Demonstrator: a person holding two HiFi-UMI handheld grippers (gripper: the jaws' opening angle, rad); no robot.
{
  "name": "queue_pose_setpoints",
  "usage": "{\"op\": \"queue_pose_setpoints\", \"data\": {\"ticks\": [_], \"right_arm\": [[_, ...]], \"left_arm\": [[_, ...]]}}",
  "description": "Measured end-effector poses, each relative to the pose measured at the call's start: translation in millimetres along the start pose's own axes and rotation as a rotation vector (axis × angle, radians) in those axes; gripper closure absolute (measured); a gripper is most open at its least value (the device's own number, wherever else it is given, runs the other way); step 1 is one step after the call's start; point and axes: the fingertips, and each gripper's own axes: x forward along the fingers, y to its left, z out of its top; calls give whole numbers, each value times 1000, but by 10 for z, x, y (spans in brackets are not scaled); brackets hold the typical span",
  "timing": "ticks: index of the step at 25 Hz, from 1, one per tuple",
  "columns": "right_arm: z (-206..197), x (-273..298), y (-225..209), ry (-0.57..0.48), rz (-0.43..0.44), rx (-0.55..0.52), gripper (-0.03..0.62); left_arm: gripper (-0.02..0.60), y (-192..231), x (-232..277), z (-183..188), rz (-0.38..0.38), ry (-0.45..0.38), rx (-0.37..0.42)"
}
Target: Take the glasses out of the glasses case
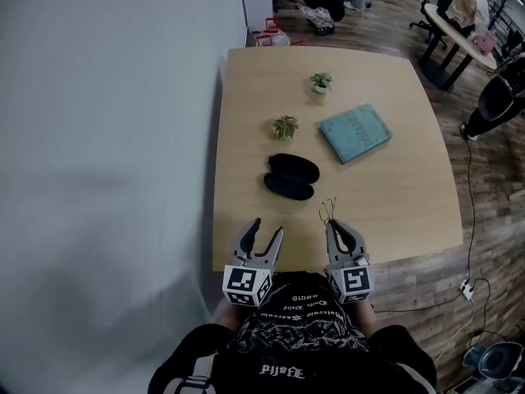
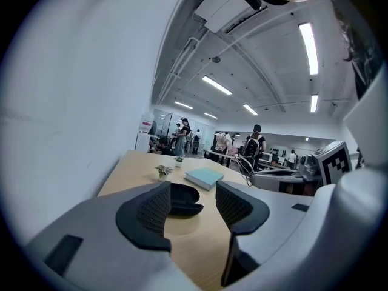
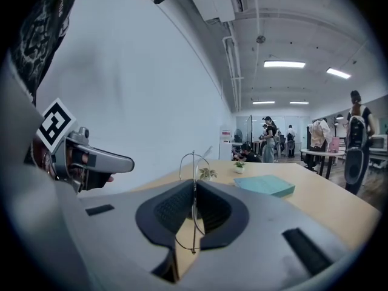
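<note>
Two grippers sit side by side over the table's near edge, both aimed at the far edge.

Head view: left gripper has jaws spread in a V, nothing in them. Right gripper has jaws drawn together, with the thin wire of the glasses poking out past its tips toward the far edge. Black glasses case lies open mid-table, well clear of both grippers, its two halves side by side, long axis roughly along the near edge and slanted a little. Beyond it are a small plant, a teal book toward the right edge, and a second plant near the far edge.

Left gripper view: pads stand apart with bare tabletop between them. The open case shows through the gap, lying crosswise.

Right gripper view: pads are pressed on the glasses, which stand edge-on in the right gripper. The wire runs up and down between the pads, and a loop rises above the tips. Which part of the frame is pinched is too fine to tell. The left gripper shows at the left.
</note>
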Motion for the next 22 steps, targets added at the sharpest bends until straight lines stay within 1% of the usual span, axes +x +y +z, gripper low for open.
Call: {"op": "queue_pose_setpoints", "data": {"ticks": [3, 5, 9, 13, 16, 19, 22], "right_arm": [[8, 1, 5, 0, 2, -1, 574], [21, 10, -7, -5, 0, -3, 574], [27, 15, -30, -11, -7, 2, 574], [47, 34, -7, -16, -3, 0, 574], [76, 55, -18, -17, 2, -1, 574], [95, 60, -32, -14, 1, -2, 574], [109, 87, -44, -20, 1, -1, 576]], "left_arm": [[348, 3, -9, 8, -3, -1, 0], [360, -12, -9, 31, -14, -18, 4], [454, -26, -24, 91, -18, -66, 16], [518, 21, -31, 96, 0, -75, 12], [538, 27, -12, 124, 1, -78, 7], [576, -1, 9, 147, -26, -79, -2], [577, -12, 51, 141, -54, -73, -7]]}}
